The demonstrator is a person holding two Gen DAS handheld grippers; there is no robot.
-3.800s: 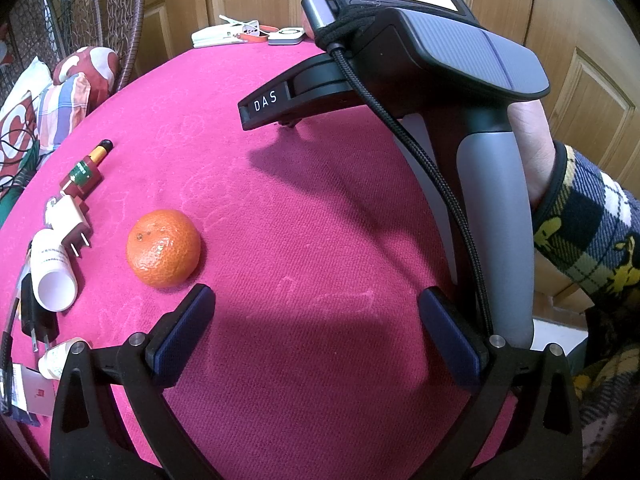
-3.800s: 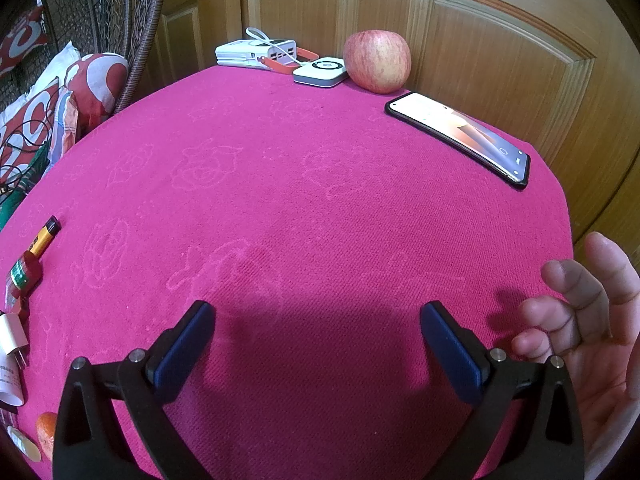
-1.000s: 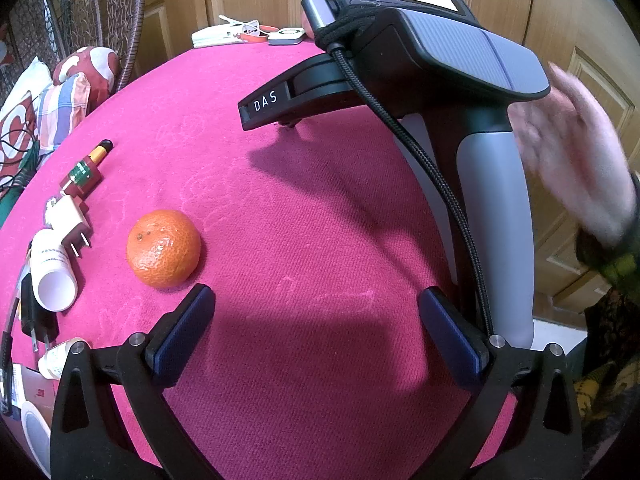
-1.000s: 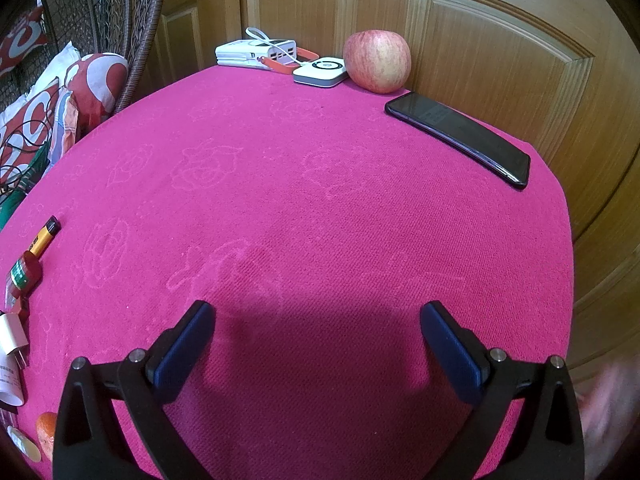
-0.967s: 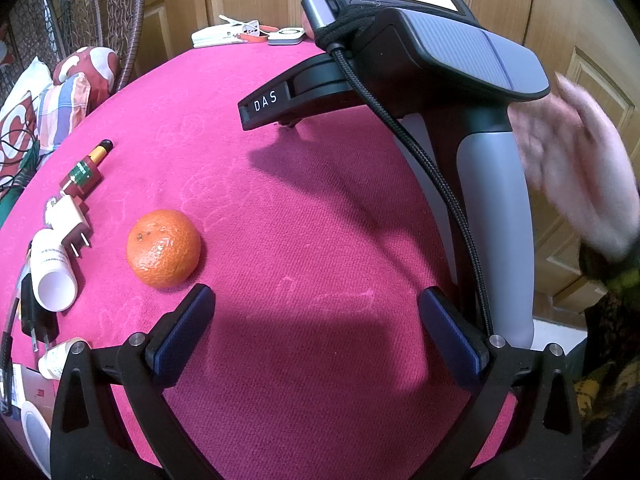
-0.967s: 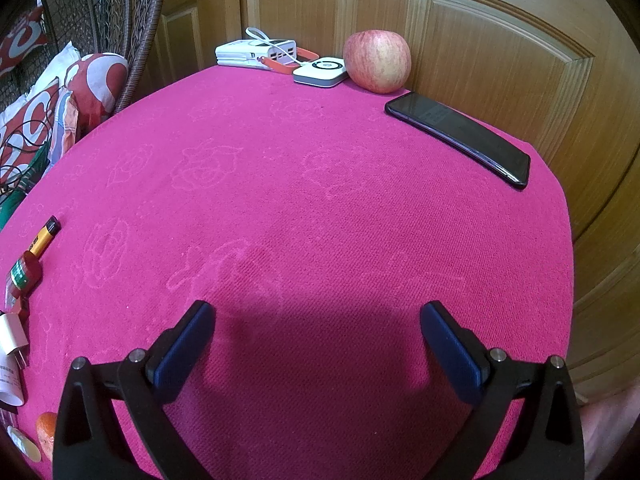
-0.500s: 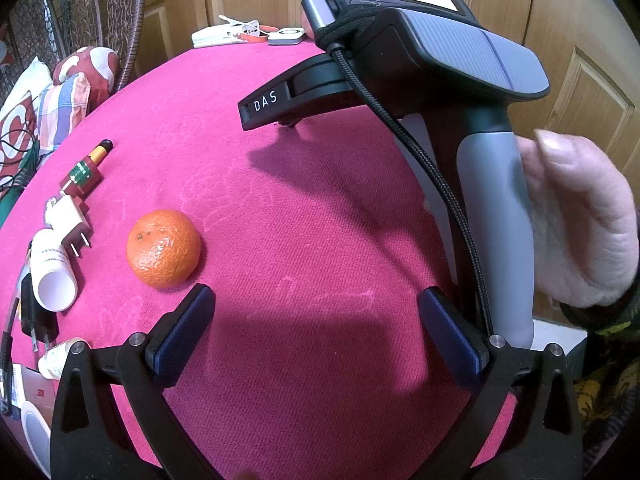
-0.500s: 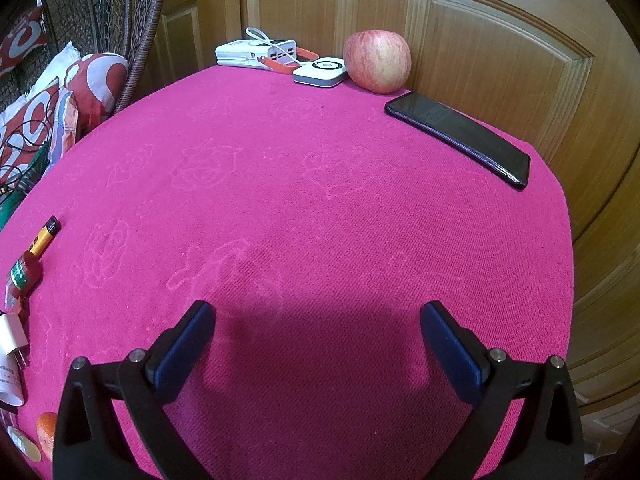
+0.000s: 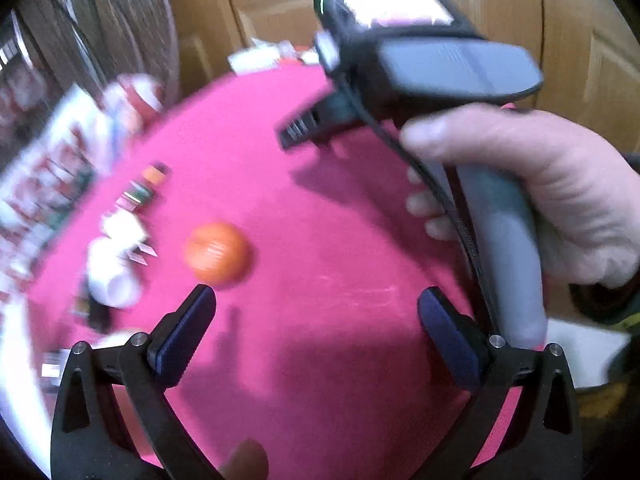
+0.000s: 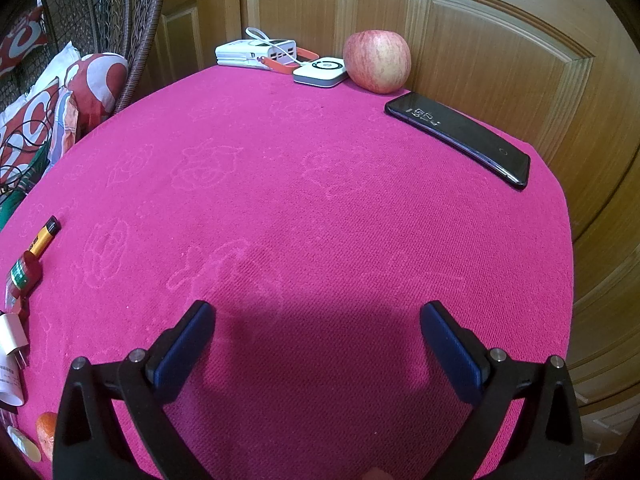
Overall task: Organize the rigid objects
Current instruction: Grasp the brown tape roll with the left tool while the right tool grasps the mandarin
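Rigid objects lie scattered on the pink tablecloth (image 10: 320, 208) — largest first: a black phone (image 10: 460, 140) at the far right edge; a red apple (image 10: 377, 61) beside a white charger hub (image 10: 256, 53); an orange (image 9: 217, 254) near the left. Left gripper (image 9: 316, 312) and right gripper (image 10: 318, 326) both hang spread wide, holding nothing; a hand (image 9: 552, 196) grips the right gripper's handle.

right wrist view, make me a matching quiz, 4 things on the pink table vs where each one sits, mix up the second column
Things:
1. apple
2. phone
3. orange
4. yellow battery

Places:
A. left edge, about midway up the table
B. far edge, beside the white round-dial box
C. far right edge, lying flat
D. near left corner, partly hidden by the right gripper

Pairs: 1-B, 2-C, 3-D, 4-A
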